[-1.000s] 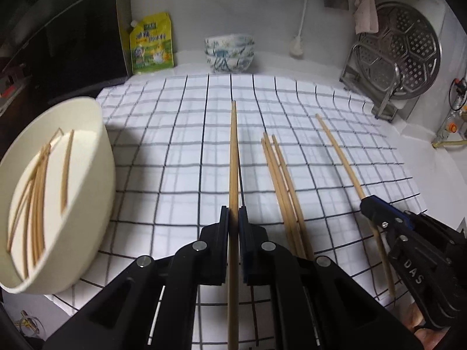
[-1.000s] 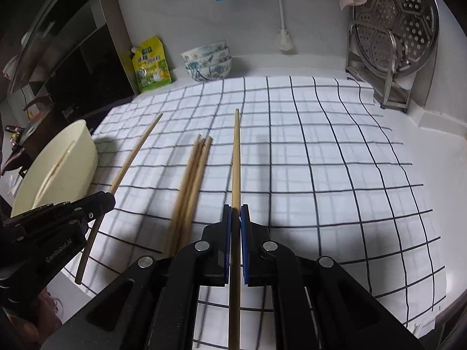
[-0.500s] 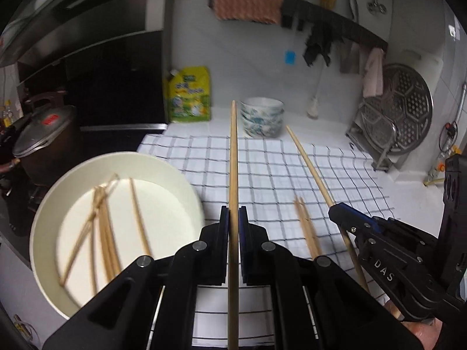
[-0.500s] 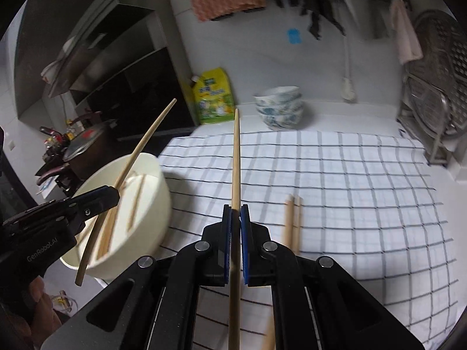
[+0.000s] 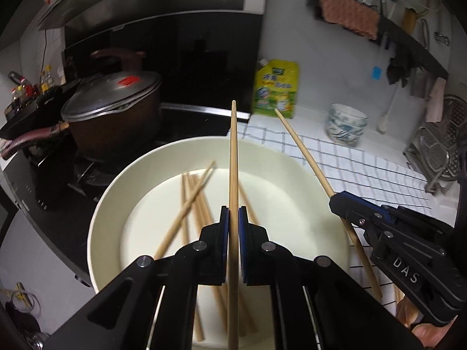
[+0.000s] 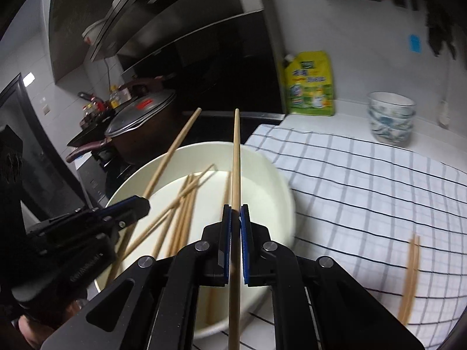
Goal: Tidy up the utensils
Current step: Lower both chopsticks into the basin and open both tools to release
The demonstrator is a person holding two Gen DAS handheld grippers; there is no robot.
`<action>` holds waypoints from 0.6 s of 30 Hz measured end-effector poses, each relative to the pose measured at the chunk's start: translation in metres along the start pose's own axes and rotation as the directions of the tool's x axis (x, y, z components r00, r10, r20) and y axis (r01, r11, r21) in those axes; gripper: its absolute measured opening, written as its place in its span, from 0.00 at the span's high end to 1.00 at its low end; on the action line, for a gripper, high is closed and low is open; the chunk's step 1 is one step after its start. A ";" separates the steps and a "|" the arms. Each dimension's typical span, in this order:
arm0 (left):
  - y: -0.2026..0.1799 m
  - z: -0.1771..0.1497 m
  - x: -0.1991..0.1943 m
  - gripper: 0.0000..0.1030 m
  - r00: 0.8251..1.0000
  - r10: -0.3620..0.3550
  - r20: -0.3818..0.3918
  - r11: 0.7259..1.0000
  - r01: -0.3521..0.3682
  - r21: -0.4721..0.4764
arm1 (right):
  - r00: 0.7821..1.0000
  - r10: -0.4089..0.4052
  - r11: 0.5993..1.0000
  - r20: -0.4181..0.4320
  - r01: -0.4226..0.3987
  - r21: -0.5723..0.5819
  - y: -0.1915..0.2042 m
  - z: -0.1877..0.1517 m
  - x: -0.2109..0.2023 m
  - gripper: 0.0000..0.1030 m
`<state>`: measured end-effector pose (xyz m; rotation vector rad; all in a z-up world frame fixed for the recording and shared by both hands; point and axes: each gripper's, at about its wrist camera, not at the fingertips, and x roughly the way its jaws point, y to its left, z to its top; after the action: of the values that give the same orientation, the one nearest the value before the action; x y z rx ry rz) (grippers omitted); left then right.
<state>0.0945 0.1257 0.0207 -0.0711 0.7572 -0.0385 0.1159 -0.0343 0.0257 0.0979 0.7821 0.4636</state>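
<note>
Left wrist view, far left: a dark stove top carries a brown pot [image 5: 111, 116] with a metal lid, under a steel hood [image 5: 151, 3]. Next comes the big white bowl [image 5: 306, 169], which I see holding a loose heap of chopsticks [image 5: 189, 204]. My left gripper [image 5: 233, 218] is clamped on one chopstick [image 5: 233, 151], poised over the bowl's inside. To its right my right gripper [image 5: 338, 201] pinches a second chopstick [image 5: 303, 148] above the bowl's right rim. Behind stands a yellow pouch [image 5: 275, 89] against the white wall, then stacked patterned bowls [image 5: 346, 128] on the counter. A checked cloth [image 5: 388, 175] covers the counter right of the white bowl. A metal rack [image 5: 440, 154] sits far right, and a rail with an orange cloth [image 5: 347, 16] hangs above.

Right wrist view: two chopsticks [image 6: 410, 274] lie side by side on the cloth, blurred, well apart from the bowl.
</note>
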 end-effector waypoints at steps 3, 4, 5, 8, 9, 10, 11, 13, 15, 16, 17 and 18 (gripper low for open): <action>0.015 -0.004 0.013 0.93 0.999 0.016 -0.030 1.000 -0.017 -0.020 | 0.999 0.024 1.000 -0.046 -0.025 -0.020 0.019 0.005 0.025 0.94; 0.019 -0.004 0.017 0.93 0.999 0.017 -0.040 1.000 -0.018 -0.025 | 0.998 0.028 0.999 -0.063 -0.029 -0.021 0.023 0.005 0.032 0.94; 0.024 -0.006 0.021 0.93 0.998 0.019 -0.052 0.999 -0.021 -0.031 | 0.996 0.031 0.999 -0.082 -0.033 -0.019 0.026 0.005 0.039 0.94; 0.030 -0.010 0.028 0.93 0.997 0.027 -0.070 0.999 -0.030 -0.033 | 0.993 0.033 0.999 -0.117 -0.035 -0.018 0.030 0.003 0.053 0.94; 0.031 -0.012 0.028 0.93 0.997 0.030 -0.074 0.999 -0.032 -0.032 | 0.992 0.032 0.999 -0.125 -0.034 -0.018 0.031 0.002 0.056 0.94; 0.032 -0.013 0.030 0.93 0.996 0.033 -0.082 0.999 -0.035 -0.029 | 0.991 0.032 0.999 -0.133 -0.034 -0.017 0.031 0.001 0.058 0.94; 0.032 -0.014 0.031 0.93 0.996 0.035 -0.088 0.999 -0.038 -0.027 | 0.989 0.032 0.999 -0.143 -0.034 -0.012 0.030 -0.001 0.061 0.94; 0.032 -0.016 0.034 0.91 0.994 0.042 -0.101 0.999 -0.045 -0.021 | 0.988 0.034 0.999 -0.153 -0.034 -0.003 0.027 -0.004 0.063 0.94; 0.032 -0.017 0.034 0.74 0.993 0.053 -0.106 0.998 -0.056 -0.022 | 0.988 0.027 1.000 -0.153 -0.027 0.003 0.025 -0.006 0.062 0.87; 0.033 -0.017 0.032 0.51 0.993 0.059 -0.100 0.998 -0.061 -0.024 | 0.989 0.021 1.000 -0.147 -0.021 0.004 0.025 -0.006 0.061 0.83; 0.034 -0.017 0.028 0.33 0.994 0.065 -0.082 0.997 -0.068 -0.032 | 0.991 0.012 1.000 -0.133 -0.012 0.005 0.024 -0.007 0.057 0.79; 0.035 -0.017 0.024 0.30 0.996 0.069 -0.065 0.997 -0.071 -0.036 | 0.992 0.008 1.000 -0.125 -0.007 0.005 0.022 -0.008 0.054 0.79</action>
<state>0.1007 0.1584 -0.0106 -0.0803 0.8239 0.0406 0.1356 0.0085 -0.0103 0.0768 0.9059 0.4782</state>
